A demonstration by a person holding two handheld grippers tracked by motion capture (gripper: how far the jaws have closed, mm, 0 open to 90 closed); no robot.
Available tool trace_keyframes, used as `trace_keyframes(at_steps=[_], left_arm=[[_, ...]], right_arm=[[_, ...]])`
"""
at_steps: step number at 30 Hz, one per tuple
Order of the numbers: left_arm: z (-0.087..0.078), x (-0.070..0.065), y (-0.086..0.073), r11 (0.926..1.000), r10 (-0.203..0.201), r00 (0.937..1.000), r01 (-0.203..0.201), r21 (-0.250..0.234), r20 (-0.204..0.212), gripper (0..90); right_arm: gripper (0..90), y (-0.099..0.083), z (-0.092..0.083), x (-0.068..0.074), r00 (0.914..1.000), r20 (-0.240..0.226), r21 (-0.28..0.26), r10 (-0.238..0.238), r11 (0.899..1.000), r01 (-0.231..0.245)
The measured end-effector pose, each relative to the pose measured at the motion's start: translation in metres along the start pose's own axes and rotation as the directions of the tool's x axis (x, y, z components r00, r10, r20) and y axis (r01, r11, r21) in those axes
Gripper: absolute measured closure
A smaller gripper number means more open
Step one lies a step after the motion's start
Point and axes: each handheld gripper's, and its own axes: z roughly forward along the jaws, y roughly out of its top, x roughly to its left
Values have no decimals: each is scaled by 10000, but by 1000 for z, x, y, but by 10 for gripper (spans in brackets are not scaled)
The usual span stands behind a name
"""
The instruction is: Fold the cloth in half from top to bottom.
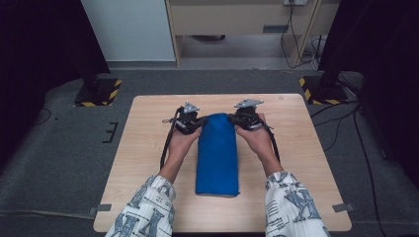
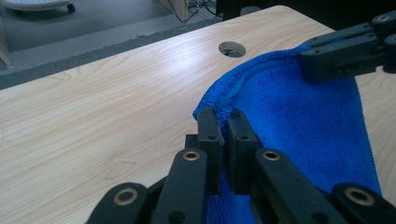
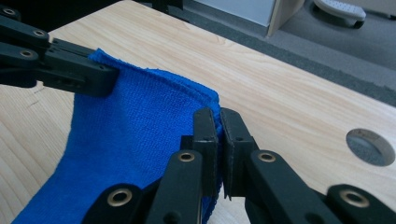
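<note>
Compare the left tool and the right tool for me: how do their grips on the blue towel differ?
The left tool pinches the far left corner of the blue towel; the right tool pinches the far right corner. In the high view, the left tool's grey plate looks tilted, the right tool's plate flatter. Shared: both tools are shut on the towel's hem, with the near end lying on the wooden table.
</note>
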Motion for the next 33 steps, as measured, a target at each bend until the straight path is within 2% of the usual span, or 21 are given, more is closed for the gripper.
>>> trace_keyframes(at_steps=[6,11,22,28,33], left_arm=[[-4,4,5,9998,-120,9999,119,-174,-46,860],[-7,1,9,9997,11,10000,-10,-256,24,860],[-7,4,10,9994,-18,10000,21,-346,92,859],[-11,2,6,9992,371,9993,-369,-167,107,859],[-19,-1,-5,9983,570,9984,-569,-116,62,859]], right_arm=[[862,7,-3,1,10000,34,-159,13,9999,-12],[862,8,-3,2,10000,67,-236,-39,9997,40],[862,11,-6,3,9999,87,-341,-83,9994,86],[861,2,-9,5,9998,-87,-371,-152,9992,149],[861,-9,-17,12,9990,-330,-418,-288,9987,274]])
